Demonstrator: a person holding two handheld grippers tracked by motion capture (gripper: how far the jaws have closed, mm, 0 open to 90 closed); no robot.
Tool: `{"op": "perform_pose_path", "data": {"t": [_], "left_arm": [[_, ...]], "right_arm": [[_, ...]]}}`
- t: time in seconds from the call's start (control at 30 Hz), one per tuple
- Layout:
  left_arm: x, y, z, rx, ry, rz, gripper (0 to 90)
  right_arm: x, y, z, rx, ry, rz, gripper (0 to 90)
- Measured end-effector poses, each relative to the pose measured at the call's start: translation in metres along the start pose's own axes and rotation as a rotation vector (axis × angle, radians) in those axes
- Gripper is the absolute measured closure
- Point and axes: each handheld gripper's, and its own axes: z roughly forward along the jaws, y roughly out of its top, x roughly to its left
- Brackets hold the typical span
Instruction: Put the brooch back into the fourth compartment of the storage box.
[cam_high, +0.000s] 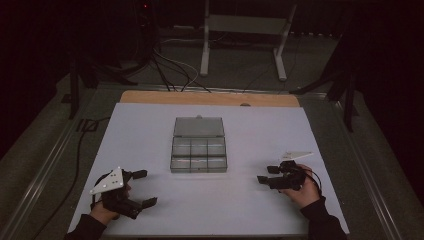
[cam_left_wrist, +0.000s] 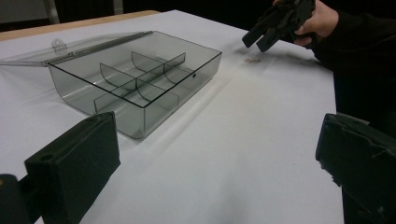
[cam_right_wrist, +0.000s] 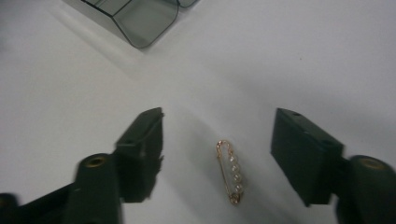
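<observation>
The right gripper (cam_right_wrist: 217, 154) was held low over the table with its jaws spread wide, nothing between them being gripped; a small gold pin set with pearl-like beads (cam_right_wrist: 230, 171) lay flat on the sheet in the gap, touched by neither jaw. The pin was seen again in the left gripper view as a faint speck (cam_left_wrist: 252, 60) just below the right gripper's tips (cam_left_wrist: 259, 39), near the box but apart from it. The left gripper (cam_high: 145, 188) was likewise found released, its jaws standing well apart and holding nothing, resting near the table's front left edge and pointed toward the box. The clear plastic box (cam_high: 198, 155), divided into compartments that appeared empty, sat at mid-table with its lid (cam_high: 198, 127) folded back flat behind it. The step in hand was judged to be the pick-up of the pin, probably for placing into a compartment. The next move was judged to call for the jaws being lowered to the sheet and closed squarely across so thin and flat an object, which could easily slip or be pushed aside. The work surface was a pale sheet (cam_high: 150, 125) laid over a wooden tabletop (cam_high: 210, 98); the room beyond was noted as dark, with cables (cam_high: 172, 67) on the floor and a white stand frame (cam_high: 243, 37) behind.
</observation>
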Motion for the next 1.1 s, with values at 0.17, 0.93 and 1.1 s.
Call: {"op": "perform_pose_path", "data": {"t": [0.17, 0.93, 1.1], "left_arm": [[0.0, 0.0, 0.0, 0.0, -0.001, 0.002, 1.2], [0.0, 0.0, 0.0, 0.0, -0.003, 0.001, 1.2], [0.0, 0.0, 0.0, 0.001, -0.004, -0.001, 1.2]], "right_arm": [[-0.001, -0.001, 0.0, 0.026, -0.024, -0.017, 48.6], [0.004, -0.004, 0.01, 0.129, -0.087, -0.09, 78.8], [0.005, -0.004, 0.01, 0.141, -0.106, -0.108, 83.7]]}}
